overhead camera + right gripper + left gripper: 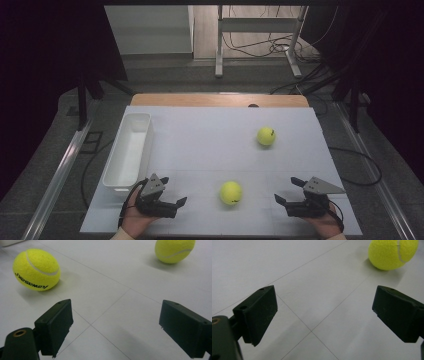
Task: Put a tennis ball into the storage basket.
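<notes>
High view: white table (200, 150) with 2 yellow tennis balls and a white bin (129, 150) along the left edge, long side running away from the person. Near ball (231, 193) on the front part of the table, roughly midway between the 2 grippers and touching neither. Far ball (266, 136) further back and to the right, well apart from the near ball. Left gripper (172, 191) low at the front left, held in a hand, just beside the near end of the bin; jaws spread wide, nothing between them, pointing rightward toward the near ball. Right gripper (288, 190) low at the front right, jaws likewise wide and empty, pointing leftward toward the same ball. Left gripper view: both black jaws far apart over bare tabletop with thin seam lines, 1 ball at upper right beyond the jaw tips, clear of them. Right gripper view: jaws wide apart, bare table between; near ball with black lettering at upper left, far ball at upper right, neither within the jaws. Both balls resting on the table, outside the bin.
</notes>
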`<state>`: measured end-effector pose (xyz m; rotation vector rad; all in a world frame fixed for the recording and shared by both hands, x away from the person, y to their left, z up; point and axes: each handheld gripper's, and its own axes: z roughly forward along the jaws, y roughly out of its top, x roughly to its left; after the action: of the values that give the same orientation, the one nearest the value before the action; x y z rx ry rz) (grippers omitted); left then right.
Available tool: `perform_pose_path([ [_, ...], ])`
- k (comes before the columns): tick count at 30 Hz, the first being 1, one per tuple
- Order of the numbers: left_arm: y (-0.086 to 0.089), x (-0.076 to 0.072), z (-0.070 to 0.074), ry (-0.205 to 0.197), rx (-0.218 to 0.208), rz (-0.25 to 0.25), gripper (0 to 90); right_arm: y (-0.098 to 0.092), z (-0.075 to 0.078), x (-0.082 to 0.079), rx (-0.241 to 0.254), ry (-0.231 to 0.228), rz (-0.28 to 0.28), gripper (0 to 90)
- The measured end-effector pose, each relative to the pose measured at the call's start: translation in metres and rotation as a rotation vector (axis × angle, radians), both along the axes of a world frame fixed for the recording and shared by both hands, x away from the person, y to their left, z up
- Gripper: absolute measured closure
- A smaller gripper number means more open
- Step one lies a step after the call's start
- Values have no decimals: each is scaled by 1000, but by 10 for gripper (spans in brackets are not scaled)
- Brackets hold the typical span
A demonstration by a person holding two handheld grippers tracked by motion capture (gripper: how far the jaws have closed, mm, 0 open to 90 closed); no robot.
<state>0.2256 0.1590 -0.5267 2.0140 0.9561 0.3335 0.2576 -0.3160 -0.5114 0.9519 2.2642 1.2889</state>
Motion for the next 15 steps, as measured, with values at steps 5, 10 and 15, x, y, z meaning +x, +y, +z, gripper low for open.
perform_pose_path([
  [5, 0, -1, 1, -4, -4, 4, 68, 0, -1, 0, -5, 3, -1, 124],
  [10, 0, -1, 2, -8, -4, 3, 69, 0, 0, 0, -8, 2, 2, 126],
  [15, 0, 0, 2, -4, -12, 4, 69, -1, -1, 0, -5, 6, 2, 128],
])
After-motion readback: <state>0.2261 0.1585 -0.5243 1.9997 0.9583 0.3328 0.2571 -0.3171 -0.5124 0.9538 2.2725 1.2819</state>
